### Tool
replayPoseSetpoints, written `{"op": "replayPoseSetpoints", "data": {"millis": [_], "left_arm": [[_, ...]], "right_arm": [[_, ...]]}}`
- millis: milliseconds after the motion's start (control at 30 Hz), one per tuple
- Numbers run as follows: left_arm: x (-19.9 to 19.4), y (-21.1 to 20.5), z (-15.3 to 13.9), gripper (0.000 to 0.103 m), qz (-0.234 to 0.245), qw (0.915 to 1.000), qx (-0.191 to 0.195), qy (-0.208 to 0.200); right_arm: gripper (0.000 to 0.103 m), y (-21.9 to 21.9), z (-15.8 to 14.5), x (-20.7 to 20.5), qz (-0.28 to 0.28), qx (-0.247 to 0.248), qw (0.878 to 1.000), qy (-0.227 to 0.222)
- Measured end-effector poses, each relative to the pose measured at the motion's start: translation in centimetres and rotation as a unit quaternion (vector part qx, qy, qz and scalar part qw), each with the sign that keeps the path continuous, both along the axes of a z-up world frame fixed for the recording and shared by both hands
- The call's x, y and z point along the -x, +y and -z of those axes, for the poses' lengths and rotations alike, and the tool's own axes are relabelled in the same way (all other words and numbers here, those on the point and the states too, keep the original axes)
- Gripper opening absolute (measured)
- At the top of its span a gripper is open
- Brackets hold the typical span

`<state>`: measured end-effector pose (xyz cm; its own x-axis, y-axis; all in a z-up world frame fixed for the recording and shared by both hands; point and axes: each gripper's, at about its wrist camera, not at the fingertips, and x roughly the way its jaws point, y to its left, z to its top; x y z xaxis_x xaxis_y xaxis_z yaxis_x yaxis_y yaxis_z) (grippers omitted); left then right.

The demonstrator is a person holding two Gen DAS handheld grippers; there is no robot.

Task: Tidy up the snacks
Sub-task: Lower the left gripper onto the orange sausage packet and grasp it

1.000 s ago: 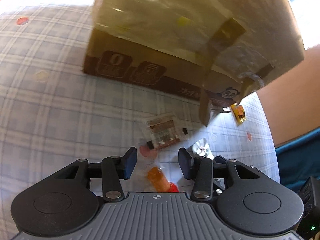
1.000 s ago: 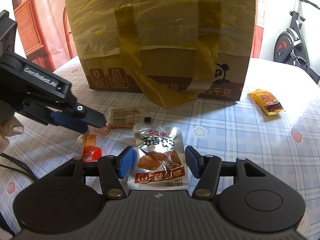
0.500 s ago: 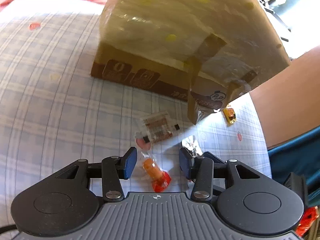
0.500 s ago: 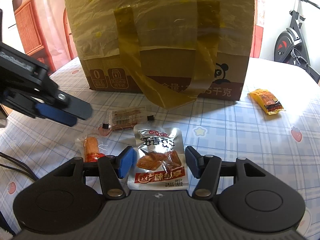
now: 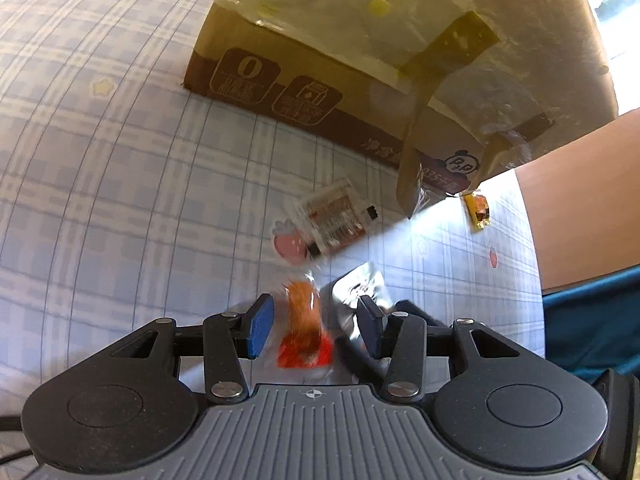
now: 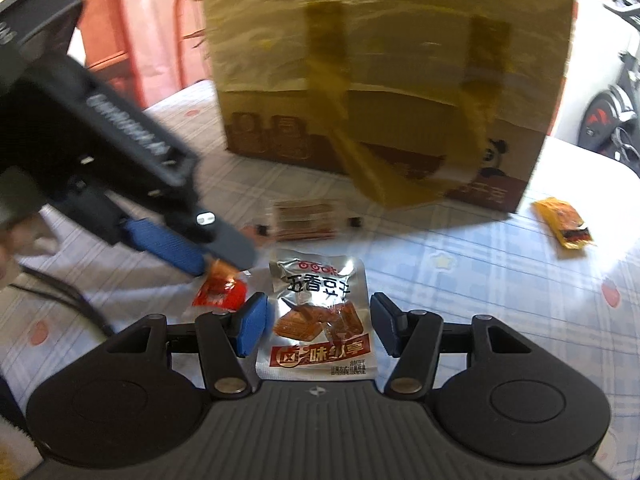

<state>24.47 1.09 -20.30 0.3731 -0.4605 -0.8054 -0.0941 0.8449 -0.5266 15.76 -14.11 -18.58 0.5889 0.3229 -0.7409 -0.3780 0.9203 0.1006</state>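
A: Orange and red, that small snack packet [image 5: 304,330] on the checked counter [image 5: 120,200]. Where's the left gripper [image 5: 316,326]?
B: Right over it, jaws spread, the packet lying between them; whether they touch it I cannot tell.
A: And the right gripper [image 6: 318,330]?
B: Jaws spread too, either side of the silver tofu pouch [image 6: 320,316], not pinching it.
A: Anything else?
B: A clear packet [image 6: 306,220] just beyond, near the cardboard box [image 6: 384,80] under its yellow bag. A yellow packet [image 6: 564,222] lies well apart, on the right.
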Motion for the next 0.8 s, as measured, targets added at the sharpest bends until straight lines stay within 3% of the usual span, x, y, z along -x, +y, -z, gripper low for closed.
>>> {"op": "replayPoseSetpoints", "data": {"millis": [233, 633, 733, 800], "left_arm": [[0.3, -1.3, -0.6, 0.047, 0.041, 0.9976, -0.046, -0.031], [2.4, -4.7, -1.1, 0.047, 0.115, 0.9734, -0.167, -0.107], [2.9, -5.6, -1.1, 0.035, 0.133, 0.9602, -0.212, -0.125], [3.3, -5.3, -1.2, 0.030, 0.134, 0.9573, -0.217, -0.136]], "right_arm": [[0.058, -0.7, -0.1, -0.3, 0.023, 0.011, 1.000, -0.005], [0.058, -3.8, -0.2, -0.4, 0.077, 0.012, 0.997, -0.005], [0.058, -3.9, -0.4, -0.2, 0.078, 0.012, 0.997, -0.006], [0.058, -3.9, -0.4, -0.2, 0.078, 0.013, 0.997, -0.007]]}}
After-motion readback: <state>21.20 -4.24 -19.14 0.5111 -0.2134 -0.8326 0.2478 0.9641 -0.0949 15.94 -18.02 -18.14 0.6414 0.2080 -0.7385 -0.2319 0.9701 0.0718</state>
